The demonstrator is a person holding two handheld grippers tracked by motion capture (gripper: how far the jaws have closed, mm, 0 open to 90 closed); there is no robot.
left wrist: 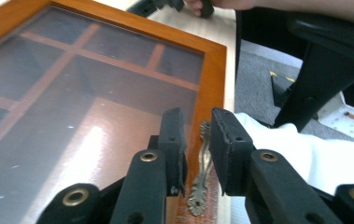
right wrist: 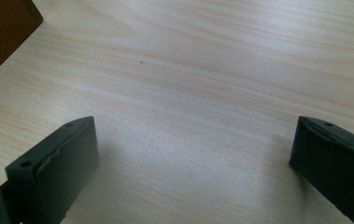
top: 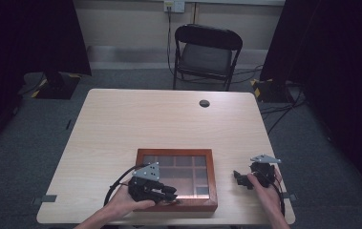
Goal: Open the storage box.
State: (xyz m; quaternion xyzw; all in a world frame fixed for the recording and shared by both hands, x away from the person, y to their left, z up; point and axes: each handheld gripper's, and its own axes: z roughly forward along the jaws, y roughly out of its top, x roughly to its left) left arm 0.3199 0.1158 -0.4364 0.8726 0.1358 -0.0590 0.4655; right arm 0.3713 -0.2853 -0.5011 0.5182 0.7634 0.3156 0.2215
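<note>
Reddish-brown box [top: 176, 203], pale woodgrain table [top: 121, 124]

Box [top: 177, 179] sits on table [top: 121, 124] near front edge, centre-right. Left gripper [top: 171, 192] lies over box's front-left corner, jaws either side of metal handle [left wrist: 203, 168] on box's front rail, w/ lid's glass pane [left wrist: 72, 107] behind. Right gripper [top: 238, 177] is right of box, apart from it, above bare tabletop. Chair [top: 206, 53] stands behind table; cable hole [top: 204, 103] near table's far edge.

Grey carpet floor [top: 121, 81], black folding chair [top: 206, 55], dark curtains [top: 26, 38], wall socket [top: 174, 5]
</note>
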